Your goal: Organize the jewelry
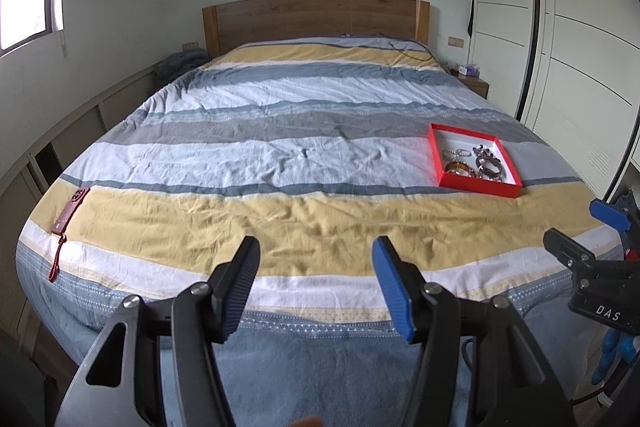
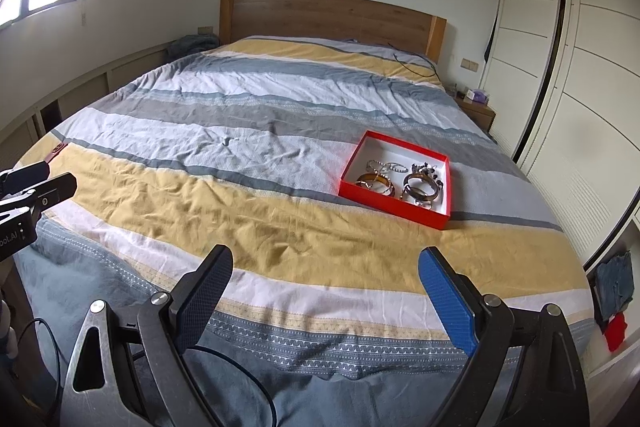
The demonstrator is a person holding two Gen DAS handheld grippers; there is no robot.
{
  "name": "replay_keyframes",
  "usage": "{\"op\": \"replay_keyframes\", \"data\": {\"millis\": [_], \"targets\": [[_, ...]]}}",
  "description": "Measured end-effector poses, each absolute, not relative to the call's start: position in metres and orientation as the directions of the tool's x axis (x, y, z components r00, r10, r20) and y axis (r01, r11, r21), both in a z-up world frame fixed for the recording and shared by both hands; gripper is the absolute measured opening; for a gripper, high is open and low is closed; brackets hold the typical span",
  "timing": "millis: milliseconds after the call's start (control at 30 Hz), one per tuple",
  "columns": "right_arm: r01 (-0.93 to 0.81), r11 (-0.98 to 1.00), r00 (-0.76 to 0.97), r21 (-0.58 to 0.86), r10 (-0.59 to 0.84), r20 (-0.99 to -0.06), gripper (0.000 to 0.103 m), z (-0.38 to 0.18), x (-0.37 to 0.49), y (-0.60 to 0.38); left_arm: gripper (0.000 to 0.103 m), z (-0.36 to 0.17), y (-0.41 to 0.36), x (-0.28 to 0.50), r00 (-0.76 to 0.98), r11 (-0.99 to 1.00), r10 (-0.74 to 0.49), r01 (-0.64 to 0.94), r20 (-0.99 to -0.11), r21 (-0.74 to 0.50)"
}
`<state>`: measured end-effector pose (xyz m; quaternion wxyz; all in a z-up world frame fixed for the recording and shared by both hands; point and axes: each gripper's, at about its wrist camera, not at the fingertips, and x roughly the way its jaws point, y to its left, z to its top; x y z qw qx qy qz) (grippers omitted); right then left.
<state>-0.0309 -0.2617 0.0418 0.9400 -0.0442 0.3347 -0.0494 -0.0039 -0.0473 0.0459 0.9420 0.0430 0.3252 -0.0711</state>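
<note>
Nearest are the 2 grippers, both held low over the foot of the bed (image 2: 280, 227). The left gripper (image 1: 316, 279) has its fingers spread apart with nothing between them, and the right gripper (image 2: 326, 303) is spread wider still, also empty. Held level and side by side at the bed's edge, they look parked in a ready or rest pose rather than committed to a reach; neither points down at anything.

Beyond them, on the right half of the quilt where a grey band meets a yellow one, lies the box (image 2: 394, 205), a shallow red tray with a white floor. All the jewelry in view sits inside it: 2 brown bangles (image 2: 376, 183) at the front left, 2 more rings of the same kind to the right (image 2: 420, 183), a chain (image 2: 384, 167) behind, and a dark beaded cluster (image 2: 428, 171) toward the back right. The pieces are grouped by kind, I judge, though at this range the smaller ones blur together. The box lies nearer the right gripper, which would suit that one for any reach.

So the jewelry already lies gathered in the box. This fits either sorting done or pieces about to be taken out and arranged.

Far left, at the quilt's edge, lies a red strap (image 1: 70, 211), well apart from the box; whether it belongs to the task I cannot tell.
</note>
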Motion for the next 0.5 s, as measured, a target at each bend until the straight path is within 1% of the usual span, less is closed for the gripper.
{"op": "replay_keyframes", "data": {"millis": [500], "targets": [[0.063,0.991,0.721,-0.117,-0.127,-0.682,0.093,0.016,-0.01,-0.262,0.056,0.018,-0.044,0.016,0.73,0.986,-0.107,0.163,-0.676,0.021]]}}
